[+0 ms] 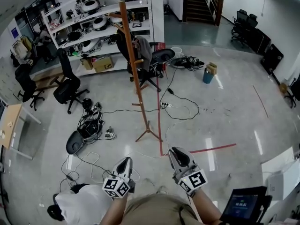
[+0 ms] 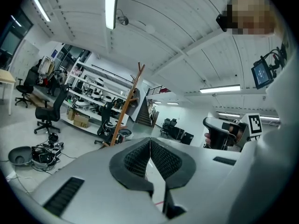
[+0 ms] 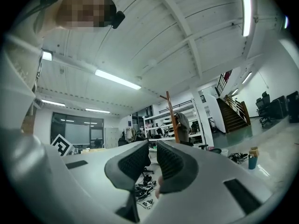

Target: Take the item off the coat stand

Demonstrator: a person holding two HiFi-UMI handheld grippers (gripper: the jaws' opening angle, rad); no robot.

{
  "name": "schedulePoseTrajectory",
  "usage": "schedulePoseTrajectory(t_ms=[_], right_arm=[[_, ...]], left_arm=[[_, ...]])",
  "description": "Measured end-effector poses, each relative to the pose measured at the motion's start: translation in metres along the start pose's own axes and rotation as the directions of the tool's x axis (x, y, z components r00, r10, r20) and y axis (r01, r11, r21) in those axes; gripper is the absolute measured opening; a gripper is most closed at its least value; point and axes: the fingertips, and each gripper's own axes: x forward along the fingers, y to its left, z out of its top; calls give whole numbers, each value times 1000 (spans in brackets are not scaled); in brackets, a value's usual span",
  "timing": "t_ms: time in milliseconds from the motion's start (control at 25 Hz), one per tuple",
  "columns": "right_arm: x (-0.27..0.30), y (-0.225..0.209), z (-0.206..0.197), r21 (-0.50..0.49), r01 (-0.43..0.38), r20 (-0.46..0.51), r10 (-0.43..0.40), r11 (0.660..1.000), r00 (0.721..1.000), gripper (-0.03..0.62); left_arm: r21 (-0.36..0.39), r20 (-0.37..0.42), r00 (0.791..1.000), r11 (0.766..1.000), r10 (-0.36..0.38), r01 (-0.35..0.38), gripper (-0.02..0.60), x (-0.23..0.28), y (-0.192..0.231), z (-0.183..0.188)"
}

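Observation:
A tall wooden coat stand (image 1: 136, 81) rises from the middle of the floor, well beyond both grippers. A grey garment (image 1: 143, 51) hangs from one of its right pegs, about halfway up. Low in the head view, my left gripper (image 1: 125, 161) and right gripper (image 1: 176, 152) are held side by side and point toward the stand. In the left gripper view the jaws of the left gripper (image 2: 150, 141) meet at the tips with nothing in them, and the stand (image 2: 125, 107) is far off. The right gripper (image 3: 153, 146) is shut and empty, and the garment (image 3: 182, 125) hangs on the stand (image 3: 170, 112) in the distance.
Black office chairs (image 1: 66, 86) and white shelves (image 1: 101, 25) stand behind and left of the stand. A tangle of cables and devices (image 1: 91, 125) lies on the floor to its left. A red tape line (image 1: 159, 121) runs past its base, and a blue container (image 1: 208, 74) sits far right.

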Motion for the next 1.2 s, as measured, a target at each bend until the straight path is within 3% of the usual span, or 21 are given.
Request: schedulePoseTrajectory(t_ms=[320,1200], right_arm=[[27,-4,4,-11,48,-6,-48,999,999,38],[95,16,-9,-39,51,-1,-51,998,999,40]], left_arm=[[18,-6,999,999,-47,47,18,19,21,21],[-10,4,999,999,-49,49,18,17,93,39]])
